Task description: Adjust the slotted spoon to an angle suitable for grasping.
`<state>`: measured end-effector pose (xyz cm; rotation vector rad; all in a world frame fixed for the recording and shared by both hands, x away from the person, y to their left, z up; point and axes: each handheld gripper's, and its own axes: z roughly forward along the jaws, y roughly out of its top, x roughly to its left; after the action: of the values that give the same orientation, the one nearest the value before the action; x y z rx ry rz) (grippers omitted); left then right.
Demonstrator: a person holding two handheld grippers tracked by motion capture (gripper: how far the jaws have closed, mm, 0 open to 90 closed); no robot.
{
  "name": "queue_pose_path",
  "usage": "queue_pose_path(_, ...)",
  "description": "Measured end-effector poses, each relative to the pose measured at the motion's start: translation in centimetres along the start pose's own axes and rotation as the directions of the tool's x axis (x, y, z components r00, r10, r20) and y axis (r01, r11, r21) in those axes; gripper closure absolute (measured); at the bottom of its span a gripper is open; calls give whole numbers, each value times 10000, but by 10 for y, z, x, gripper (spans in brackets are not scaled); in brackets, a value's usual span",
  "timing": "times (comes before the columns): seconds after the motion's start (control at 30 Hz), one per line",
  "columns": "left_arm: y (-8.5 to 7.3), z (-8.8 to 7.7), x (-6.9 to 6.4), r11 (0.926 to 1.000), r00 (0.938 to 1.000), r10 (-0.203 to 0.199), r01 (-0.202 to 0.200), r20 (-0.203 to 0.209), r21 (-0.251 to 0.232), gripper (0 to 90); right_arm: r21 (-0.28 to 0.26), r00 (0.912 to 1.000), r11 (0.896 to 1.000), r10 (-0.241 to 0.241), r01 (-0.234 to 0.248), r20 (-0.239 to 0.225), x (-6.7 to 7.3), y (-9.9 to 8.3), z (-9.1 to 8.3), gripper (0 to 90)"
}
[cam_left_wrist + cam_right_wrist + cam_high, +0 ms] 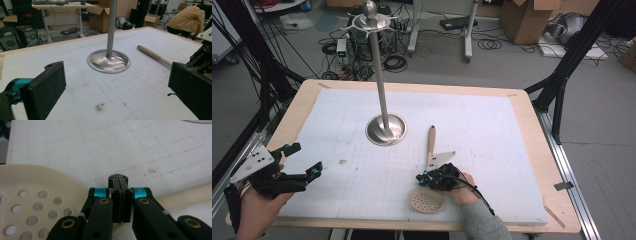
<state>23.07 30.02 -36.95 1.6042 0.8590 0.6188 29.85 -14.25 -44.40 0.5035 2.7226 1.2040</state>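
Skimmer at near edge of table, right jaws pressed together over its neck

Table (532, 130): light wood rim, topped by a white gridded foam sheet (482, 125) covering nearly the whole surface.

Stand (385, 129): polished round metal base toward the middle of the sheet, slightly left of centre, with a thin upright pole ending in a ball and a ring of arms at the top. In the left gripper view the base (108, 61) sits straight ahead between the jaws, well apart from them.

Skimmer (427, 200): cream-coloured, perforated round head lying flat close to the near edge, right of centre; wooden handle (431, 142) runs away from the near edge toward the stand's base. Holes in the head (37, 202) clearly visible in the right gripper view.

Left gripper (304, 160): held over the near left corner, jaws spread wide, nothing between them.

Right gripper (422, 178): low over the skimmer where head meets handle. Jaws pressed together, pads meeting face to face in the right gripper view, with the skimmer lying beneath them. Cannot tell whether the tips touch the skimmer.

Small dark stain (99, 107) on the foam, near the left gripper.
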Motion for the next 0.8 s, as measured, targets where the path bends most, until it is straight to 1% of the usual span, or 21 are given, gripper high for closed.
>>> queue_pose_path(0.07, 0, 1, -1, 10000, 10000, -32, 32, 24, -26, 18, 3, 10000, 10000, -33, 33, -35, 0, -4, -5, 900)
queue_pose_path(0.1, 1, 1, 0, 10000, 10000, 1, -1, 40, -11, 18, 22, 10000, 10000, 29, -29, -33, 0, -6, -7, 900)
queue_pose_path(0.17, 1, 2, -1, 10000, 10000, 9, -9, 48, -4, 18, 53, 10000, 10000, 12, -12, 37, 1, -9, -10, 900)
queue_pose_path(0.23, 1, 2, -1, 10000, 10000, 18, -18, 62, -15, 18, 67, 9999, 9999, -112, 112, 19, 1, -11, -12, 900)
queue_pose_path(0.3, 1, 2, -1, 10000, 10000, -14, 14, 73, -35, 18, 100, 10000, 9999, 49, -49, -50, 1, -13, -16, 900)
queue_pose_path(0.37, 1, 2, 0, 10000, 10000, 33, -33, 80, -16, 18, 41, 10000, 10000, 10, -10, -15, 1, -15, -17, 900)
queue_pose_path(0.47, 1, 3, -1, 10000, 10000, -6, 7, 73, -27, 18, -106, 9999, 9999, 105, -105, -34, 0, -16, -19, 900)
queue_pose_path(0.5, 1, 3, -1, 10000, 10000, 28, -28, 71, -25, 18, -246, 9998, 9996, 137, -134, 107, -1, -17, -22, 900)
queue_pose_path(0.53, 1, 3, -1, 10000, 10000, 13, -12, 70, -41, 18, -463, 9995, 9987, 220, -210, 215, -3, -17, -27, 900)
queue_pose_path(0.57, 1, 3, -1, 10000, 10000, 20, -19, 61, -47, 18, -735, 9986, 9969, 317, -285, 419, -6, -18, -32, 900)
queue_pose_path(0.63, 1, 3, -1, 10000, 10000, 13, -12, 79, -46, 18, -1085, 9937, 9923, 691, -594, 881, -14, -22, -43, 900)
queue_pose_path(0.67, 1, 3, -1, 10000, 10000, 12, -12, 71, -46, 18, -1200, 9898, 9895, 938, -808, 1068, -19, -25, -47, 900)
queue_pose_path(0.7, 1, 3, -1, 10000, 10000, -2, 2, 77, -26, 18, -1227, 9855, 9869, 1197, -1049, 1204, -23, -28, -50, 900)
queue_pose_path(0.8, 0, 4, -2, 10000, 9999, 60, -60, 82, 56, 18, -984, 9712, 9837, 1655, -1503, 1714, -33, -34, -50, 900)
